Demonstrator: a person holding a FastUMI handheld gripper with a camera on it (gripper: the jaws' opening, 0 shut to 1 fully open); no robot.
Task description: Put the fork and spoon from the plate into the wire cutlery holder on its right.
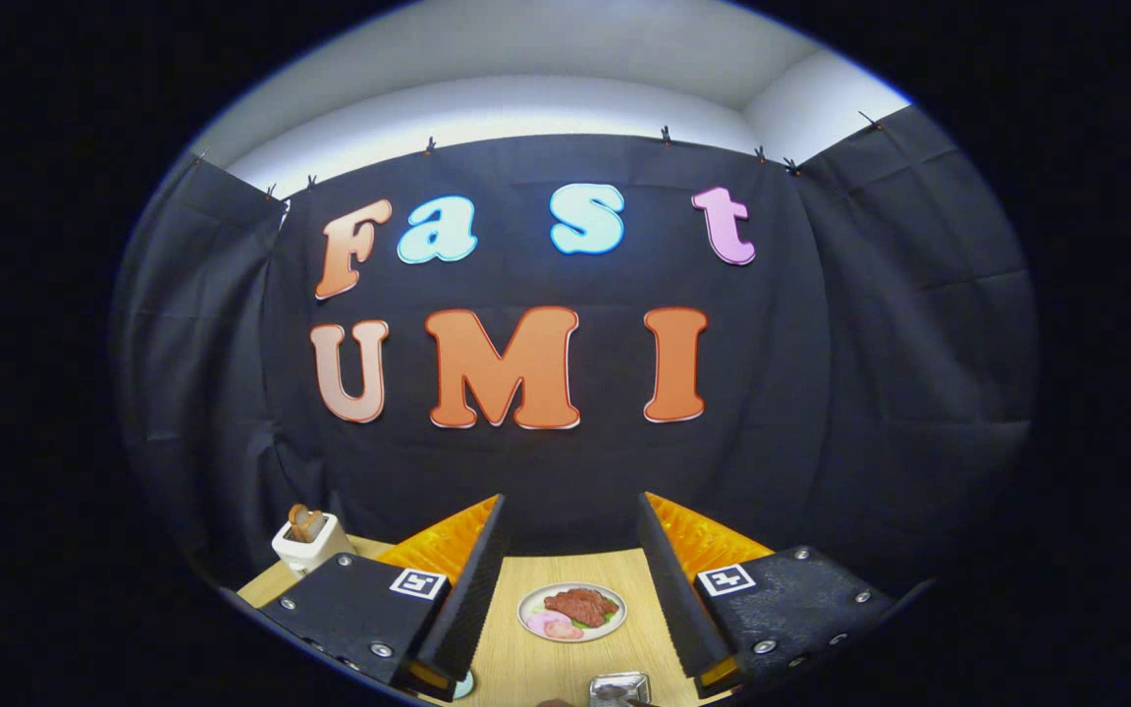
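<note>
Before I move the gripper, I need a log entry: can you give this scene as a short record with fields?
gripper: open, fingers apart, holding nothing
between fingers: plate of food on the wooden table
near edge: small metal tray, partly visible
beyond left finger: white toaster with toast
fork, spoon, holder: cannot tell

The gripper (pixel 570 550) stood wide open, holding nothing. Between its fingers, on the wooden table (pixel 497 658), lay a plate of food (pixel 571 611). A toaster (pixel 308 538) (lower left) held bread.
</note>
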